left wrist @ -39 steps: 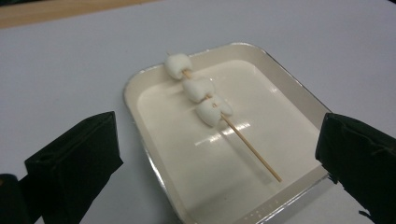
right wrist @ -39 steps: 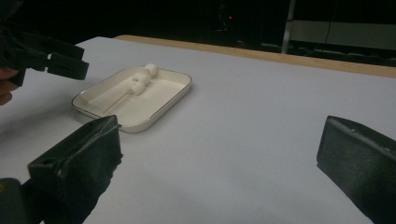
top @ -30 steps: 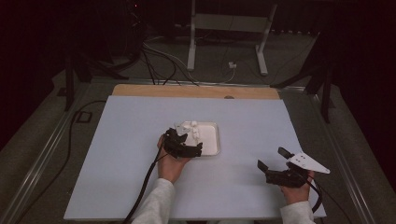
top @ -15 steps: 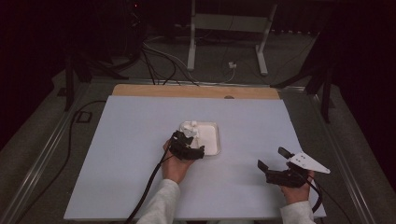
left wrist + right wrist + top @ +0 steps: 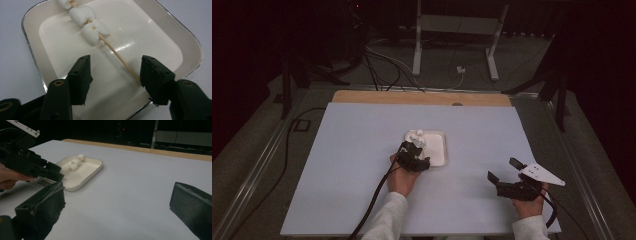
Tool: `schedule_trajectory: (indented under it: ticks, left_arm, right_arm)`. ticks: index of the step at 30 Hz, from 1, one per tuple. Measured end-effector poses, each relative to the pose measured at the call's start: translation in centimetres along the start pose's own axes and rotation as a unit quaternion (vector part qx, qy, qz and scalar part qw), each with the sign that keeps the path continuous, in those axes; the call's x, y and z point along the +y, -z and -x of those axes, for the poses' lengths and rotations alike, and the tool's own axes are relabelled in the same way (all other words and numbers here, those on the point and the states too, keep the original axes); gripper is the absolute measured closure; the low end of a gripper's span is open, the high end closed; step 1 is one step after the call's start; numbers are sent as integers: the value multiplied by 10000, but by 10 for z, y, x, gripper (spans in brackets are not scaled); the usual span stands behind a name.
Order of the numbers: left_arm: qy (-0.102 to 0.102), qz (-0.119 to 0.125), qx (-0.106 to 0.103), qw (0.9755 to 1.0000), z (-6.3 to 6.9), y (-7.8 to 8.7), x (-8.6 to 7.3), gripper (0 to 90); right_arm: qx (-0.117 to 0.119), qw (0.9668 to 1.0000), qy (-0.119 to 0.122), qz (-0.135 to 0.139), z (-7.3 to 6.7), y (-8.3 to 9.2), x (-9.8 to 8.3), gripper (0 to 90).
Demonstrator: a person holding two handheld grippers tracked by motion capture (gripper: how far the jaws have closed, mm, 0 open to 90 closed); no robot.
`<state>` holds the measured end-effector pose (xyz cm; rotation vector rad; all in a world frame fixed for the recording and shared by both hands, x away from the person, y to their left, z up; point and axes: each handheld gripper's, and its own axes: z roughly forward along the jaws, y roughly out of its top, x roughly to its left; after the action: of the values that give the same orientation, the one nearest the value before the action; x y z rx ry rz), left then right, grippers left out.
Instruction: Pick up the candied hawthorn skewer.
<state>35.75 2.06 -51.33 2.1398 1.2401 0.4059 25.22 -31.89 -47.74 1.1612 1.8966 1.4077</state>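
A white tray (image 5: 439, 155) sits mid-table on the white board and holds a wooden skewer (image 5: 117, 56) threaded with white marshmallows (image 5: 95, 31). My left gripper (image 5: 115, 72) hangs over the tray's near end, and its jaws have just been closing around the bare stick. The stick's end reaches the right-hand pad, while the other pad stands well clear, so nothing is clamped. From above, the left gripper (image 5: 414, 150) covers the tray's left edge. My right gripper (image 5: 503, 168) rests low at the board's near right, open and empty, well apart from the tray (image 5: 96, 170).
The white board (image 5: 362, 165) covers most of the table, with a wooden strip (image 5: 422, 97) along its far edge. Cables and stand legs (image 5: 417, 45) lie on the floor beyond. A black cable trails from the left hand toward the near edge.
The left gripper's jaws have drawn closer together over the tray's near end, with the skewer stick between them. The right hand and gripper have stayed where they were.
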Motion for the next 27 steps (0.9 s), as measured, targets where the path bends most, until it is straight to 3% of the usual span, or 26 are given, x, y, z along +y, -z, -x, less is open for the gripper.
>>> schedule_trajectory:
  ticks: [16,22,27]
  left_arm:
    - [-25,-409,132,9991,-10,7,4,853]
    - [-164,-759,261,9966,-6,5,13,900]
    - [-183,-738,181,9969,-9,5,13,900]
  right_arm:
    - [44,10000,-56,8,1,0,0,0]
    - [51,10000,-63,11,1,0,0,0]
    - [46,10000,-70,13,1,0,0,0]
